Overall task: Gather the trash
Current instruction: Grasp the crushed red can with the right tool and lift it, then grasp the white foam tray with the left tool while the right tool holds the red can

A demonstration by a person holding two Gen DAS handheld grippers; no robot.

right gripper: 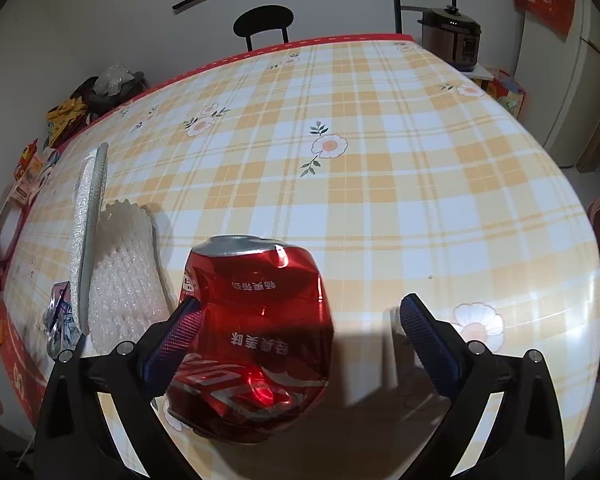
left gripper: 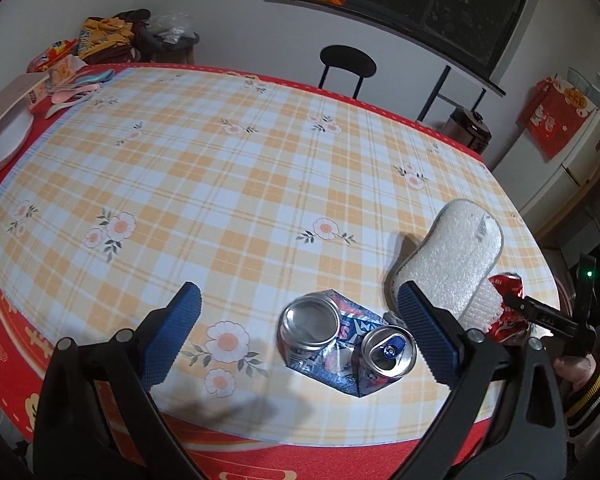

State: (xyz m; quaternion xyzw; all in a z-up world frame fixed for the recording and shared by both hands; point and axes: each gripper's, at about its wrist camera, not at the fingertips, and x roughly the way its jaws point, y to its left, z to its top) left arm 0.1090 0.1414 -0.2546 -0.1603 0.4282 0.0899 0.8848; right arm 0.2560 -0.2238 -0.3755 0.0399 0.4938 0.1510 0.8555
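Observation:
A crushed blue can (left gripper: pixel 342 342) lies folded on the checked tablecloth (left gripper: pixel 228 184), both ends facing up, between the open fingers of my left gripper (left gripper: pixel 300 332). A crushed red cola can (right gripper: pixel 256 332) lies between the wide-open fingers of my right gripper (right gripper: pixel 300 336), touching the left finger; the right finger is apart from it. The red can (left gripper: pixel 508 312) also shows at the right of the left wrist view, with the right gripper's black finger over it. The blue can (right gripper: pixel 60 320) shows at the far left of the right wrist view.
A white sponge pad (left gripper: pixel 456 256) and a white foam net (right gripper: pixel 124 276) lie between the two cans. A white box (left gripper: pixel 4 140) and packets sit at the table's far left. A black chair (left gripper: pixel 348 64) stands behind the table; a cooker (right gripper: pixel 452 38) and fridge (right gripper: pixel 572 80) at right.

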